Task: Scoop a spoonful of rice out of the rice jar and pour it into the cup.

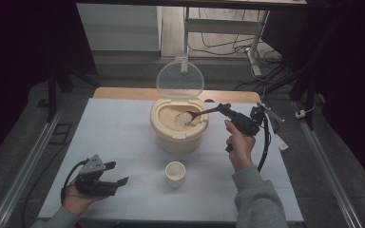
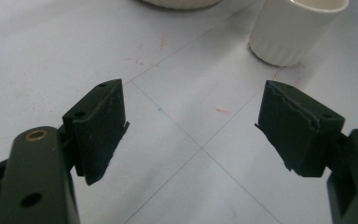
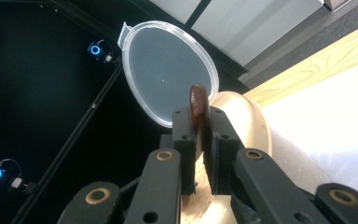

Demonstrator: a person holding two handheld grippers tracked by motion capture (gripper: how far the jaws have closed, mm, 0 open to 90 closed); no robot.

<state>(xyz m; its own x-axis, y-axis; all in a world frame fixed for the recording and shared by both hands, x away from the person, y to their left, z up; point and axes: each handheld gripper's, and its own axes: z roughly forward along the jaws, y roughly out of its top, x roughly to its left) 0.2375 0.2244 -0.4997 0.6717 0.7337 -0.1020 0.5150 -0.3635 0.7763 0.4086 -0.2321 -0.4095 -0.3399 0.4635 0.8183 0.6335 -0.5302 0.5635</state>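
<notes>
While clamped tight on the brown wooden spoon (image 1: 200, 114), right gripper (image 1: 224, 109) dips its bowl into the cream round rice tub (image 1: 178, 137). Left gripper (image 1: 119, 174), gaping and empty, rests low near the small white ribbed cup (image 1: 175, 174).

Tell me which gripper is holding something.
The right gripper: its jaws are shut on the wooden spoon in the rice tub. The left gripper gapes empty.

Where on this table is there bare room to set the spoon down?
The table is bare left of the rice container, and between the left gripper and the small cup. It is crowded right of the container, where the right gripper holds the spoon.
</notes>
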